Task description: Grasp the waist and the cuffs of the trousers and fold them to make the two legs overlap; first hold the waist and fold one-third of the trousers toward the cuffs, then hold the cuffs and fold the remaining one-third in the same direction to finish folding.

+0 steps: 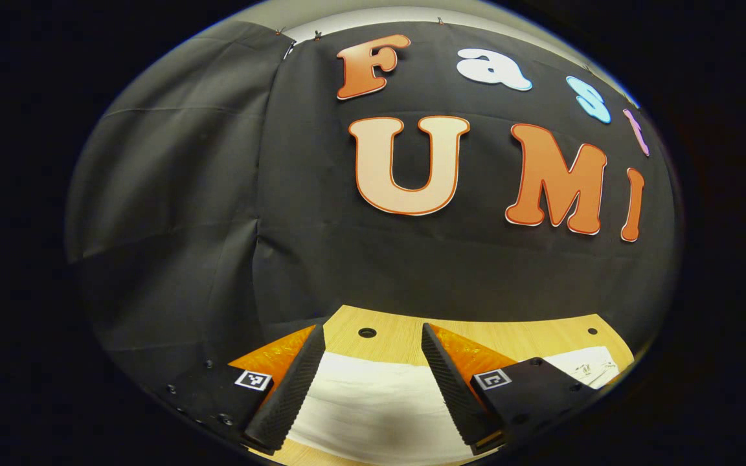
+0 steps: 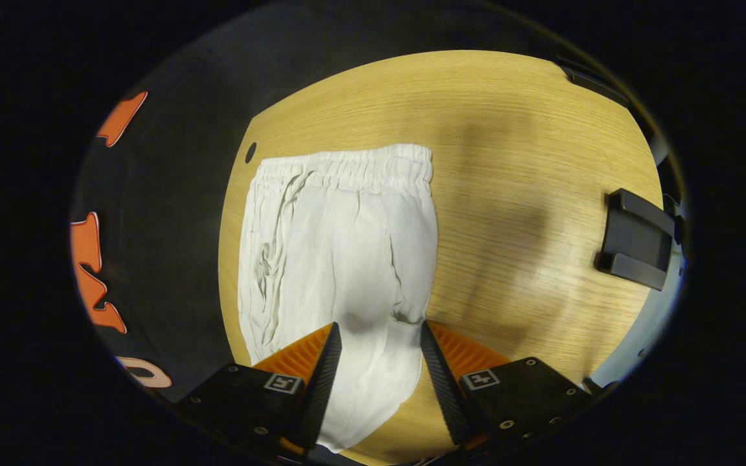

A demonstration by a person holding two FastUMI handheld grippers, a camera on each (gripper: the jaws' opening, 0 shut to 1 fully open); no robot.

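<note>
White trousers point(image 2: 340, 252) lie flat on the wooden table point(image 2: 522, 162), their gathered elastic waist point(image 2: 347, 165) at the far end in the right gripper view. The legs run toward the camera, one lying over the other. My right gripper point(image 2: 378, 353) is open just above the leg fabric, which passes between and under its fingers. In the left gripper view white cloth of the trousers point(image 1: 373, 401) lies under my left gripper point(image 1: 373, 362), which is open and held a little above it, facing the booth wall.
A black block-shaped fixture point(image 2: 635, 239) sits at the table's right edge in the right gripper view. Bare wood stretches to the right of the trousers. Small round holes point(image 1: 367, 332) mark the tabletop near the wall. A crumpled white piece point(image 1: 590, 366) lies at the right.
</note>
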